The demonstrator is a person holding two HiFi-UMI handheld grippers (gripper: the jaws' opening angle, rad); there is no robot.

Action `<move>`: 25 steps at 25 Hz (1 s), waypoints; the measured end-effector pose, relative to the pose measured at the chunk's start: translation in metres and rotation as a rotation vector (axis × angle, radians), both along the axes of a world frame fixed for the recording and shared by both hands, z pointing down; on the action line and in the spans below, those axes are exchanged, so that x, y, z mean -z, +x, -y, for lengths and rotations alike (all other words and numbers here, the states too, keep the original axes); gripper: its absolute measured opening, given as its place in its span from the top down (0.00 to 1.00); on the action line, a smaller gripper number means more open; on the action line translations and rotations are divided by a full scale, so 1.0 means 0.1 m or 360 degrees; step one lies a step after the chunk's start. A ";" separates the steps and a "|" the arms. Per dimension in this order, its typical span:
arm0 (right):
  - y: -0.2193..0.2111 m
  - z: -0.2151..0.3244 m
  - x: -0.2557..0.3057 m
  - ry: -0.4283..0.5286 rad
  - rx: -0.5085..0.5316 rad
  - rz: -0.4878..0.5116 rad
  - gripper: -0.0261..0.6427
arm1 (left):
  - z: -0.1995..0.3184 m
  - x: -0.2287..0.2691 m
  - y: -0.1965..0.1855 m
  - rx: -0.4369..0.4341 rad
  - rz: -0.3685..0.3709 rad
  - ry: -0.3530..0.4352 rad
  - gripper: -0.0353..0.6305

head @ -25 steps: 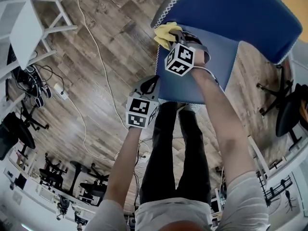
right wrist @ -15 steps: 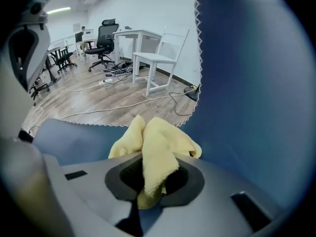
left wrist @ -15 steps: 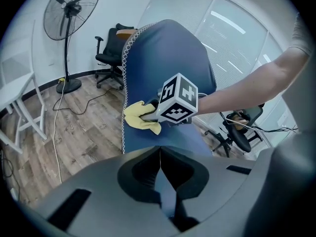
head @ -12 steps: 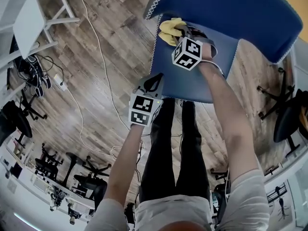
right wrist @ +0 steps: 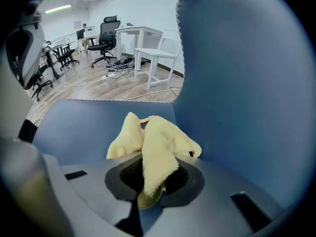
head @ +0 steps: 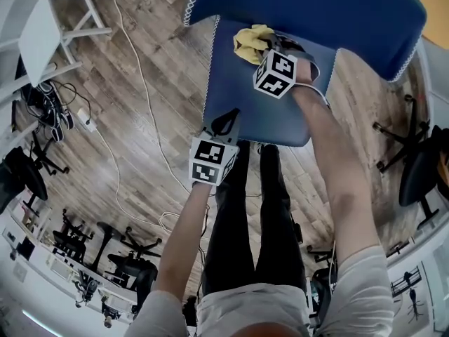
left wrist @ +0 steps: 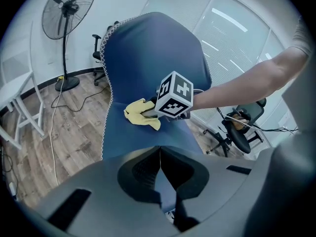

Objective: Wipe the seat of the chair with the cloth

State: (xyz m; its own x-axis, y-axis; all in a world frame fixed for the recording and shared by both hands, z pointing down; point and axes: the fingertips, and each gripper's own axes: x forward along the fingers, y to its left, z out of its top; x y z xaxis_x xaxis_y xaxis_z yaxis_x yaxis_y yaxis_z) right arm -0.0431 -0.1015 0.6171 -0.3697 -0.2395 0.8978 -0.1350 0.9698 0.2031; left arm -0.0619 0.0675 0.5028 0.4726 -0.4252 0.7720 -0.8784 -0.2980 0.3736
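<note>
Right tool (right wrist: 154, 179) is clamped on the crumpled yellow terry cloth (right wrist: 160, 139), with one fold hanging down through the jaws. The cloth sits at the rear of the blue padded chair seat (head: 242, 100), close against the blue backrest (head: 316, 9), and appears to rest on the fabric. Left tool (left wrist: 160, 164) has its jaws together with nothing in them. It hovers over the seat's front edge, well apart from the cloth.

Judgement: the wipe is under way on the rear strip, so strokes need to run toward the open area at the front.

To do it well:
- The cloth is bunched, so probably only one lobe touches. Tip the right tool down so the wad presses flat and the tool's tip doesn't scrape the upholstery.
- Start in the seat/backrest junction and pull straight to the front edge. Step sideways and overlap the passes out to the white-stitched trim (head: 208, 69).
- Use light, even pressure, since the padding will give.
- The bite on the cloth looks small, and a hard drag across the fabric could pull it free.
- The left tool could brace the front edge if the chair shifts. The chair's base isn't visible.
</note>
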 end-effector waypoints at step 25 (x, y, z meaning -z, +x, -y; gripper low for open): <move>1.39 0.03 -0.06 0.0010 -0.0240 -0.0060 0.86 | -0.09 -0.04 0.78 -0.0147 0.0036 -0.0014 0.91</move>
State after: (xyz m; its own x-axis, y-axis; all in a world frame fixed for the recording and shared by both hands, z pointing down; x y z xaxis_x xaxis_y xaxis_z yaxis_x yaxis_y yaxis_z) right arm 0.0956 -0.1041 0.6229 -0.2951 -0.2953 0.9087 -0.2711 0.9378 0.2167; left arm 0.0161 0.0761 0.5069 0.4916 -0.3736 0.7866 -0.8557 -0.3749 0.3568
